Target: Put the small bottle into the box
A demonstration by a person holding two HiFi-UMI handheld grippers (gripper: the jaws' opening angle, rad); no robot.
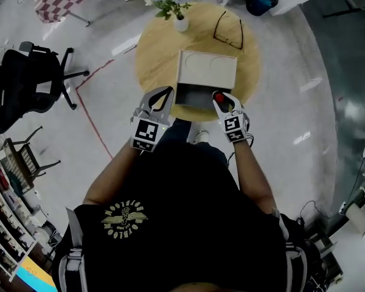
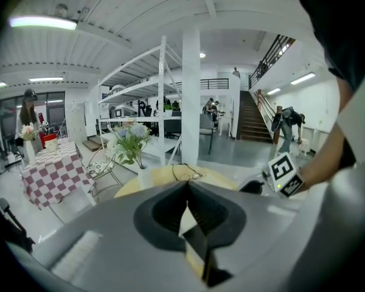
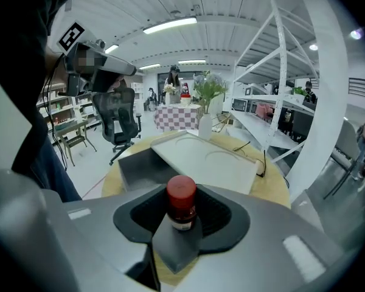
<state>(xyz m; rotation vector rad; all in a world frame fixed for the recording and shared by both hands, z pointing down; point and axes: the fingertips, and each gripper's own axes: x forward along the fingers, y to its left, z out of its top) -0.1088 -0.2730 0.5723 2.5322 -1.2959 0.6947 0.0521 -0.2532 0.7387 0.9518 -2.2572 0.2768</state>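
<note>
The right gripper (image 1: 222,104) grips a small upright bottle with red cap (image 3: 181,203), just at the near edge of the open beige box (image 1: 191,95) on the round wooden table (image 1: 152,47); the left gripper (image 1: 168,92) has its jaws closed together

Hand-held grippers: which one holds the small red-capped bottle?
The right hand-held gripper: its jaws grip the small red-capped bottle; the left hand-held gripper is shut, empty.

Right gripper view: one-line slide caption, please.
Right gripper clamps a small red-capped bottle in front of the open beige box on the round wooden table.
</note>
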